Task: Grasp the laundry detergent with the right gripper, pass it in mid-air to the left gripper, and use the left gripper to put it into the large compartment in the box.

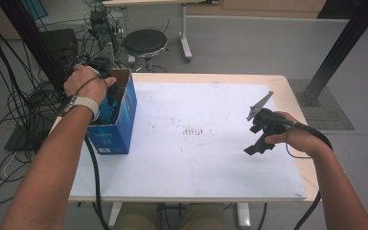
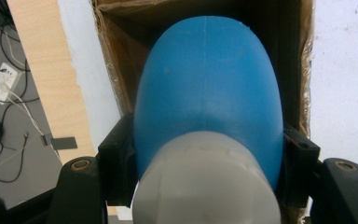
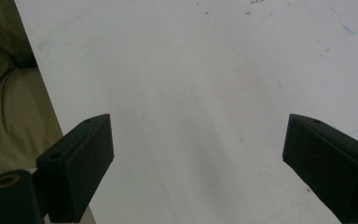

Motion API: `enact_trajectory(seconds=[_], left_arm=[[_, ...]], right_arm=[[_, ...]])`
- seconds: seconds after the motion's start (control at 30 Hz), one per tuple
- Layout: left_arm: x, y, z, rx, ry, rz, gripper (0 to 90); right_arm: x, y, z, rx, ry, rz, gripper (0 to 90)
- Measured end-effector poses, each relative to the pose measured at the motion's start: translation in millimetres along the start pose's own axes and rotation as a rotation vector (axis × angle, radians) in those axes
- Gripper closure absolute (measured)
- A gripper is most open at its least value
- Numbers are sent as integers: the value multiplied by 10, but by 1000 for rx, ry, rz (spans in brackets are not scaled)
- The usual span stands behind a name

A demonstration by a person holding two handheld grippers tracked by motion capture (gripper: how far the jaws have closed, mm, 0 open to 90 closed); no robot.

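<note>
Blue bottle [image 2: 205, 93], with its pale grey cap [image 2: 205, 182] toward the camera, sits pinched between the jaws of the left gripper [image 2: 205, 158], pads pressed against its sides just below the cap, so it hangs bottom-first into the open cardboard box [image 2: 116, 60]. In the left gripper view the rounded blue body points straight down the brown interior, roughly centred between the walls, which looks like the reason for holding it by the neck end: the wide base can pass the flaps without snagging. From the high view the box [image 1: 124, 120], blue on the outside, stands at the left edge of the white table [image 1: 211, 158], and the left hand [image 1: 84, 84] reaches over its opening from above. My reading is that the bottle is being lowered inside and not yet let go. The right gripper [image 3: 198, 144] hovers over bare tabletop, well apart from the box, jaws spread wide with nothing between them, apparently parked out of the way.
</note>
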State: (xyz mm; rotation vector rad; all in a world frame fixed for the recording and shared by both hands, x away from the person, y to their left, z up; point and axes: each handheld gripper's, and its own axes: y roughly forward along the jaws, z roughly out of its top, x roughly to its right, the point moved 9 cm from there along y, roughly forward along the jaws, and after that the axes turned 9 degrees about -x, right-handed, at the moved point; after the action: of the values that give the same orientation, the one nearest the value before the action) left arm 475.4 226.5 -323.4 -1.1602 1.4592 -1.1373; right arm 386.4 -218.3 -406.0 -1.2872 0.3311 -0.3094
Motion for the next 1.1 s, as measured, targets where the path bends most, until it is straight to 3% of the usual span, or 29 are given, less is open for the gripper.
enact_trajectory(seconds=[1.1], left_arm=[[28, 286, 26, -2, 29, 14, 374]], right_arm=[[8, 90, -7, -3, 5, 5, 87]])
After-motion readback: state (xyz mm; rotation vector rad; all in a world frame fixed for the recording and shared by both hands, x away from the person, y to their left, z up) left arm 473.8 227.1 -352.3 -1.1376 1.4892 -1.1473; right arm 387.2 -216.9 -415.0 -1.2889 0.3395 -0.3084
